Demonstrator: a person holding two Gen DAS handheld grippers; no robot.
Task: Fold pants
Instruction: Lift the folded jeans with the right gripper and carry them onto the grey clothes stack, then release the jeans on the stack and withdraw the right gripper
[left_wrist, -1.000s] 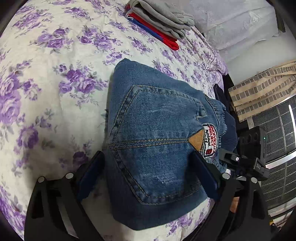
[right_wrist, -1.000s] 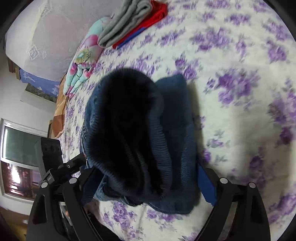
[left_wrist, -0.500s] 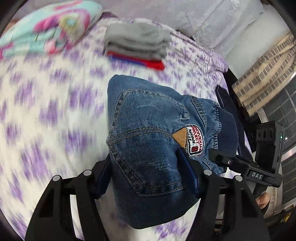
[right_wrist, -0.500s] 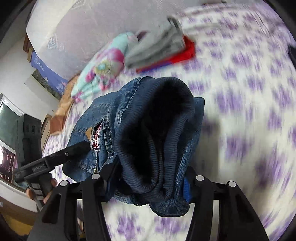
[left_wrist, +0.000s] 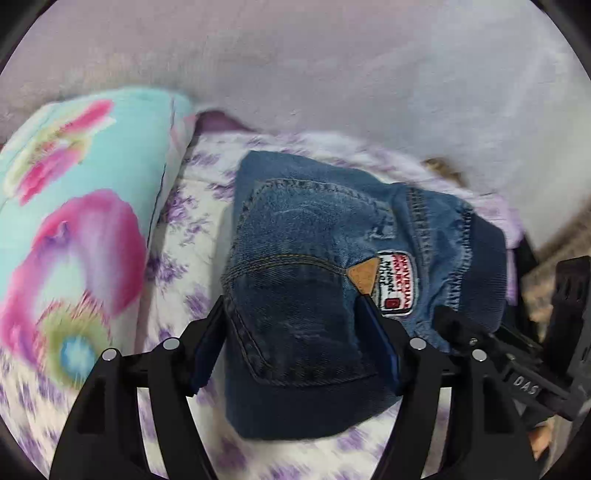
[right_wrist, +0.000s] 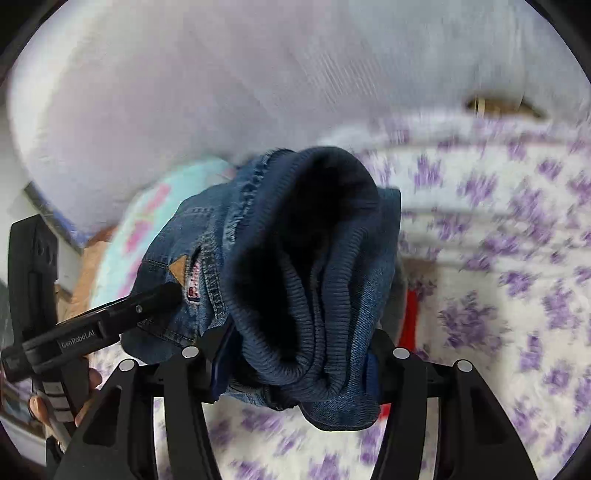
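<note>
Aloft, folded jeans (left_wrist: 303, 295) between hand-held grippers (left_wrist: 291, 347)

- Soft, even indoor light, no glare.
- Motion blur smears the floral bedsheet (right_wrist: 517, 258) and pillow (left_wrist: 74, 221).
- Fisheye bending, with black corners, rings both views.

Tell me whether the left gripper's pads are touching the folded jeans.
Touching. In the left wrist view both blue pads of the left gripper press into the sides of the folded jeans, denim bulging between them with no gap.
</note>
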